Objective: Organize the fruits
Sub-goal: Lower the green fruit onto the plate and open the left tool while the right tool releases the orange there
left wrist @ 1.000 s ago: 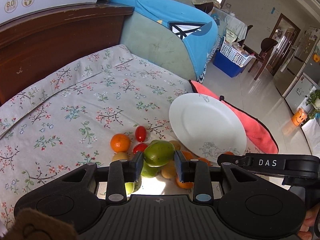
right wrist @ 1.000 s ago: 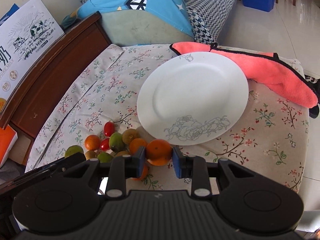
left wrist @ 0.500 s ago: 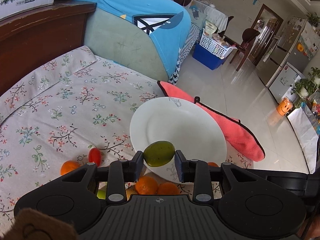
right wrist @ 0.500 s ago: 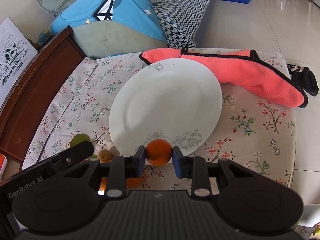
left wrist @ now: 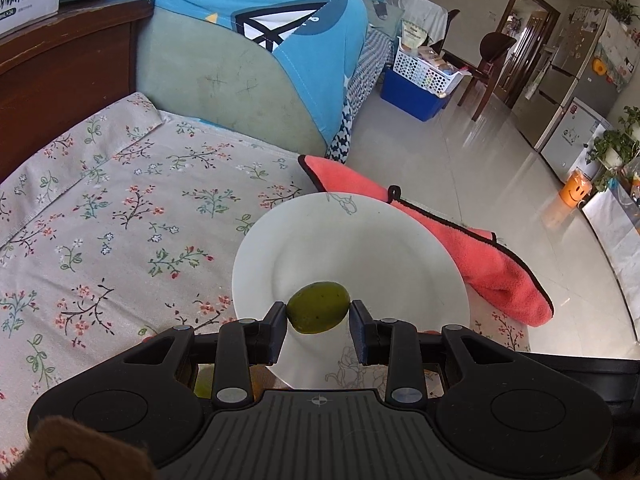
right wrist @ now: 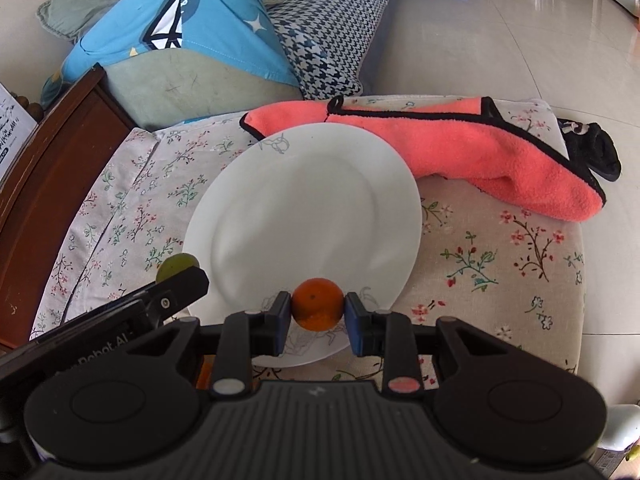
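My left gripper is shut on a green fruit and holds it above the near part of the white plate. My right gripper is shut on an orange and holds it over the plate's near rim. The green fruit also shows in the right wrist view, by the left gripper's finger at the plate's left edge. The other fruits lie mostly hidden under the grippers; a green one peeks out below the left gripper.
The plate rests on a table with a floral cloth. A pink towel lies behind the plate, at the table's far edge. A dark wooden headboard and a blue-covered cushion stand behind.
Both grippers have lifted their fruits from the pile and carried them forward over the plate. The fruit pile has dropped out of sight under the grippers.
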A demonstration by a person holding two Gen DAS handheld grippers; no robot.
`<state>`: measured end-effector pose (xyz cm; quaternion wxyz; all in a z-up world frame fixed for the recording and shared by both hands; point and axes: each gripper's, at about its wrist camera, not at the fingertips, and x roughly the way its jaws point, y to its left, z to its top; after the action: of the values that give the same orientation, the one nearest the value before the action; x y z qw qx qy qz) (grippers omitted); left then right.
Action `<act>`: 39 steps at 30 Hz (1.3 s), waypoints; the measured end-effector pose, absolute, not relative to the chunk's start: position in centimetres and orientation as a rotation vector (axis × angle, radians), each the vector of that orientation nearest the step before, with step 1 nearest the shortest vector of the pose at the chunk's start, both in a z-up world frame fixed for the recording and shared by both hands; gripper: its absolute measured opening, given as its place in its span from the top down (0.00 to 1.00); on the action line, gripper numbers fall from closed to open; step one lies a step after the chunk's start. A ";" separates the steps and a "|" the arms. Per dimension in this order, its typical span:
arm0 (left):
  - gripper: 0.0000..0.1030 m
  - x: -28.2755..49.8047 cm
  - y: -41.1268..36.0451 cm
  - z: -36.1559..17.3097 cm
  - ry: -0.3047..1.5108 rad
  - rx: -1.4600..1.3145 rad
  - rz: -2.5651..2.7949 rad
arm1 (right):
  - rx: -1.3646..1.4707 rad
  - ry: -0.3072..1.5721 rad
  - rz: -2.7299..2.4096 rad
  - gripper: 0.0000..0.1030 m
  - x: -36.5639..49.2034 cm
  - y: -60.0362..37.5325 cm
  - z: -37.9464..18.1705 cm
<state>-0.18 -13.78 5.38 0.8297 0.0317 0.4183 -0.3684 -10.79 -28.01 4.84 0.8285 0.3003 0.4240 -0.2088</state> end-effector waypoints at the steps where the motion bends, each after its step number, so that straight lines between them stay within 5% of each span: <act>1: 0.70 -0.2 -14.1 5.4 0.881 0.080 -0.780 | 0.637 0.898 -0.449 0.72 -10.7 -28.1 4.8; 14: 0.67 -0.1 -15.9 5.1 0.829 0.169 -0.763 | 0.606 0.852 -0.509 0.68 -9.5 -29.3 4.2; 19: 0.29 -0.1 -15.4 5.8 0.801 0.188 -0.682 | 0.645 0.828 -0.538 0.63 -9.8 -30.0 4.4; 22: 0.19 -0.3 -15.2 6.6 0.782 0.218 -0.648 | 0.675 0.815 -0.544 0.56 -10.2 -30.3 4.7; 39: 0.14 -2.6 -12.3 8.9 0.774 0.302 -0.584 | 0.684 0.825 -0.488 0.44 -11.6 -28.4 6.5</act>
<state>-2.60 -12.35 8.94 0.8738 0.1444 0.3707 -0.2796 -11.64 -28.38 6.51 0.8316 0.3224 0.3891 -0.2304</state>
